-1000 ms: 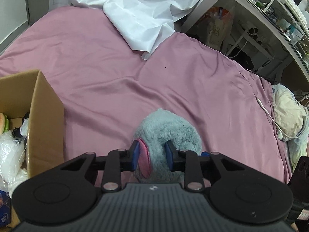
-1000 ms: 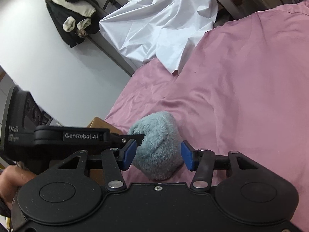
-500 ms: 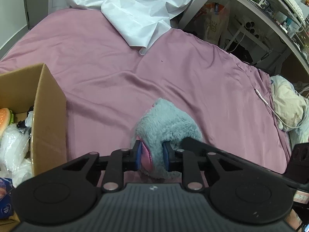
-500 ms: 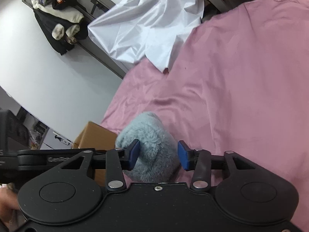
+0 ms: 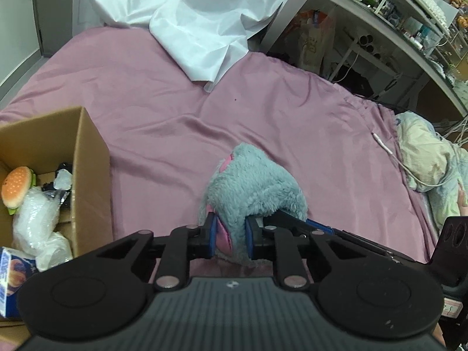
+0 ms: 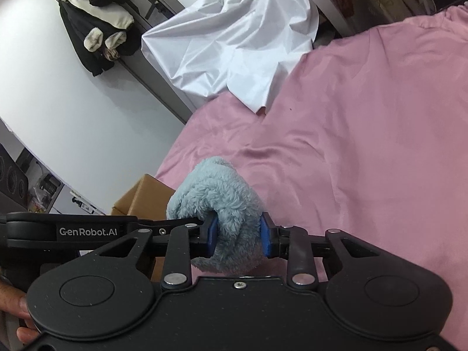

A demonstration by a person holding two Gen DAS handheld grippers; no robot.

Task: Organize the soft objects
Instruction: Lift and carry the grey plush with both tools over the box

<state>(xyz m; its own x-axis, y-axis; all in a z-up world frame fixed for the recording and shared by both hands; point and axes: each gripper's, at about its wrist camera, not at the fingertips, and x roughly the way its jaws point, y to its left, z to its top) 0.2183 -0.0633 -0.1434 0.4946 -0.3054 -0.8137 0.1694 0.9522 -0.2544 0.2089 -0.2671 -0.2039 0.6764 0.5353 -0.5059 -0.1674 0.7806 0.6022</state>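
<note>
Pink bedsheet (image 5: 278, 122) fills my left wrist view; my left gripper (image 5: 231, 238) is pinched tight on the grey-blue plush (image 5: 254, 187), with the cardboard box (image 5: 90, 175) to its left, probably where it goes.

From the right wrist, my right gripper (image 6: 238, 237) has just been closing and squeezes the plush's other end, so it stays supported.

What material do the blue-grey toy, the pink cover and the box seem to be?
Blue-grey toy: plush fleece, fuzzy pile that dents between the pads. Pink cover: probably satin-like fabric, smooth with soft sheen and creases. Box: corrugated cardboard, matte brown.
</note>
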